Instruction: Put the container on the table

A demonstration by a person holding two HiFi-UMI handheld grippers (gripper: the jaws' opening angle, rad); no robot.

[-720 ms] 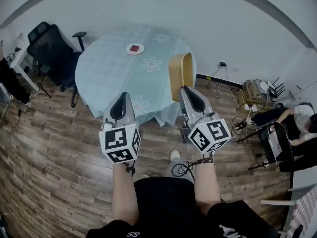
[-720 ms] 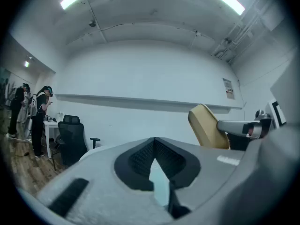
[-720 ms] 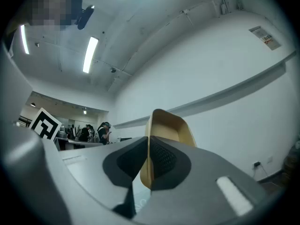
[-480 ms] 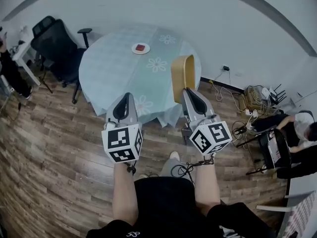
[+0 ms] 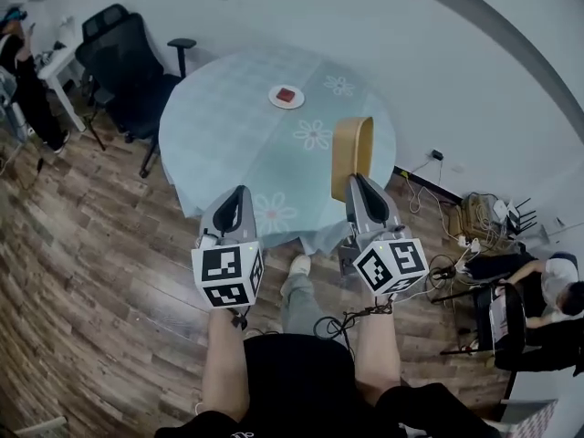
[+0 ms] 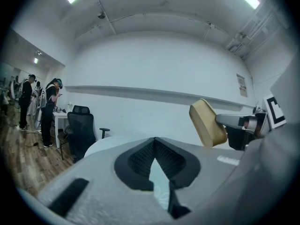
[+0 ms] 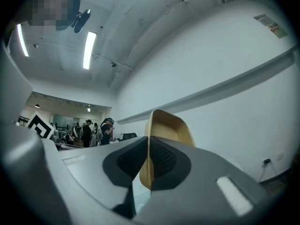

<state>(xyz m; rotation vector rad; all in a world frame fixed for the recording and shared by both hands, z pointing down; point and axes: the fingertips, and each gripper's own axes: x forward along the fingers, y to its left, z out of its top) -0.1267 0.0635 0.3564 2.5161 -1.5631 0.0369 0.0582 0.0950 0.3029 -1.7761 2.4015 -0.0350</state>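
Office: swivel chair [image 5: 130, 60], desk [image 5: 57, 64], floor cables [image 5: 476, 215].

**Table ahead, container at its near right edge**

The round cloth-covered table [image 5: 219, 144] stands before both claws, with a small white plate [image 5: 286, 97] on its far side. The tan tub-shaped container [image 5: 351, 151], gripped on edge in the right claw [image 5: 357, 181], hangs over the table's near right edge. The left claw [image 5: 241, 192] is level to its left. A black office chair [image 5: 128, 62] stands left of the table.

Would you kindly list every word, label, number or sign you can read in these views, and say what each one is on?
No text is legible anywhere.
Paper notice on the wall, left gripper view: too small to read.
Label strip high on the wall, right gripper view: blurred, unreadable.
Green lit sign high at the far left, left gripper view: too small to read.
Marker cubes: square patterns only, no letters or numbers.
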